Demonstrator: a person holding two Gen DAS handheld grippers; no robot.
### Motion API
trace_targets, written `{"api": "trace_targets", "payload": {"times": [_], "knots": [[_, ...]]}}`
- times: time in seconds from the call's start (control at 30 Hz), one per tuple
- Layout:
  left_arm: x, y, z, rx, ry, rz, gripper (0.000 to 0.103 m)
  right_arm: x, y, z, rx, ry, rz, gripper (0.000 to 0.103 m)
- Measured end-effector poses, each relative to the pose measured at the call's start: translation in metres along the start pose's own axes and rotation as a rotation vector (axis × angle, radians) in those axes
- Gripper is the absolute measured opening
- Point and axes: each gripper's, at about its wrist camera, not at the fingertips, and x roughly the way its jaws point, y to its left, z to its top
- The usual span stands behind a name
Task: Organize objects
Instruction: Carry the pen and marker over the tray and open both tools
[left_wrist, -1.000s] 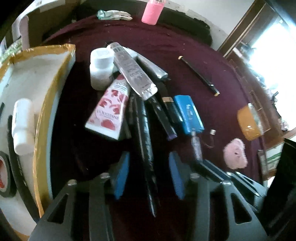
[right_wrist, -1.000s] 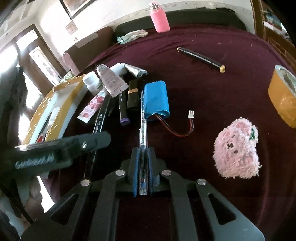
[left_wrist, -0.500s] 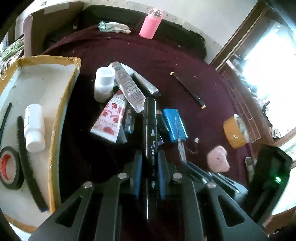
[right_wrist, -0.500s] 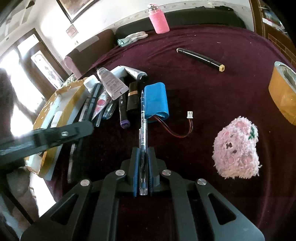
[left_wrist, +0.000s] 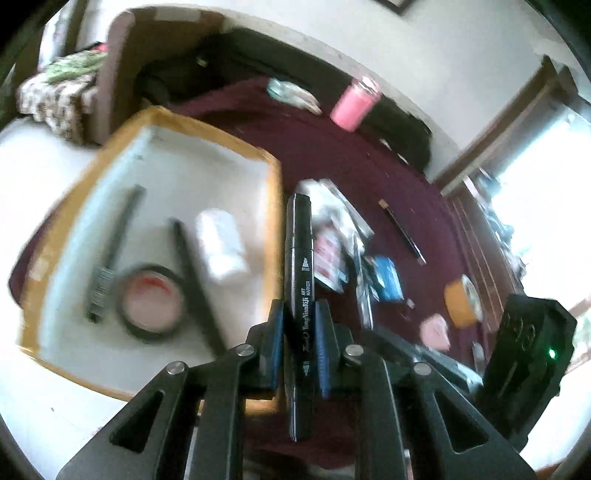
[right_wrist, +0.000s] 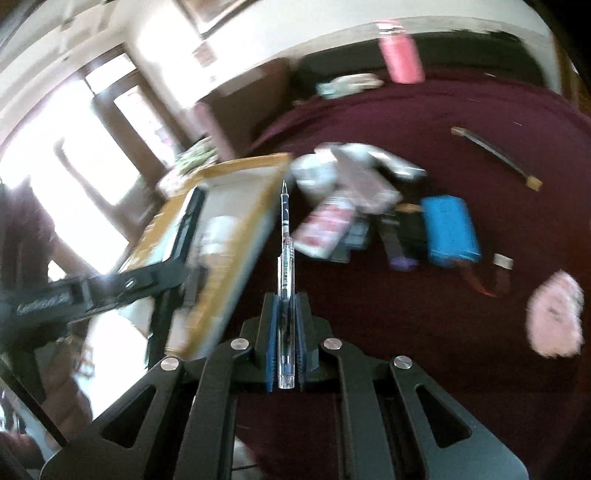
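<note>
My left gripper (left_wrist: 299, 325) is shut on a black art marker (left_wrist: 300, 258), lifted off the cloth and pointing past the right rim of the white tray with a tan edge (left_wrist: 275, 206). My right gripper (right_wrist: 286, 317) is shut on a clear ballpoint pen (right_wrist: 285, 236), its tip near the tray's (right_wrist: 255, 236) corner. The left gripper's body (right_wrist: 110, 288) shows as a black bar at the left of the right wrist view. A pile of tubes and pens (left_wrist: 332, 236) stays on the maroon cloth beside the tray.
The tray holds a roll of black tape (left_wrist: 151, 301), a white bottle (left_wrist: 221, 247) and dark sticks. On the cloth lie a blue battery pack (right_wrist: 448, 229), a pink fluffy ball (right_wrist: 554, 317), a black pen (right_wrist: 495, 155), a tan tape roll (left_wrist: 461, 302) and a pink bottle (right_wrist: 400, 55).
The left gripper closed on the black marker, lifted it and swung left toward the tray. The right gripper lifted the clear pen off the cloth and swung left too.
</note>
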Motion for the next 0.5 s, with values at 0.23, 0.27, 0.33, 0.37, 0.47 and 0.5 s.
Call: {"api": "trace_targets", "payload": {"times": [0.23,0.27,0.33,0.37,0.47,0.5], "knots": [[-0.009,0.054,0.027,-0.069,-0.042,0.085,0.013,0.056,0.051,0.017,-0.08,0.117,0.096,0.007],[-0.008,0.059,0.027,-0.076,-0.041,0.089,0.013,0.067,0.056,0.02,-0.085,0.136,0.088,0.007],[-0.002,0.069,0.031,-0.092,-0.036,0.091,0.013,0.083,0.06,0.025,-0.079,0.172,0.087,0.007],[0.001,0.074,0.032,-0.099,-0.031,0.092,0.013,0.091,0.062,0.027,-0.073,0.192,0.093,0.007],[0.009,0.087,0.039,-0.118,-0.009,0.087,0.013,0.111,0.07,0.029,-0.081,0.231,0.063,0.007],[0.01,0.09,0.042,-0.118,-0.006,0.086,0.013,0.116,0.073,0.029,-0.085,0.238,0.036,0.007]]}}
